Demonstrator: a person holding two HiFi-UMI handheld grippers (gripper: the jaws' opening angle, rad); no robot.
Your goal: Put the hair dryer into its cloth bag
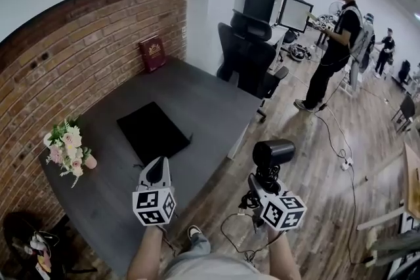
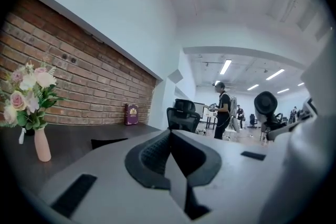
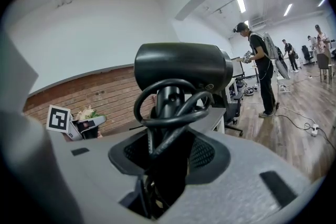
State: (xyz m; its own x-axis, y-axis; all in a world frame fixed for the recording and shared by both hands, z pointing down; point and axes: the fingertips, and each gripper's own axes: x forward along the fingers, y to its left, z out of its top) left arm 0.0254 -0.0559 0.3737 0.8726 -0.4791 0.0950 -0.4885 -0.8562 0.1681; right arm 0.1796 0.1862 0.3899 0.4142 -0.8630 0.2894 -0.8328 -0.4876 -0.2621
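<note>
Ahead of our left claw (image 1: pixel 156 172) the worktop (image 1: pixel 216 101) lies open up to the flat bag (image 1: pixel 152 131). Beyond the bag, more bare top runs to the book (image 1: pixel 152 53) against the brick wall (image 1: pixel 79 69). Left of that claw the flowers (image 1: pixel 67 149) are the one tall obstacle. Ahead of our right claw (image 1: pixel 265 181), which carries the dryer (image 1: pixel 273 153), is open floor (image 1: pixel 315 160), with a chair (image 1: pixel 252 59) farther on.

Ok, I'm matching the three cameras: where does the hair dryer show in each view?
Head view: hair dryer lower right of centre, upright in the right gripper.
Left gripper view: small, at the right, mid-height.
Right gripper view: large, dead centre, its handle between the jaws.
Shared landmark: the flowers by the brick wall, seen in all three.
</note>
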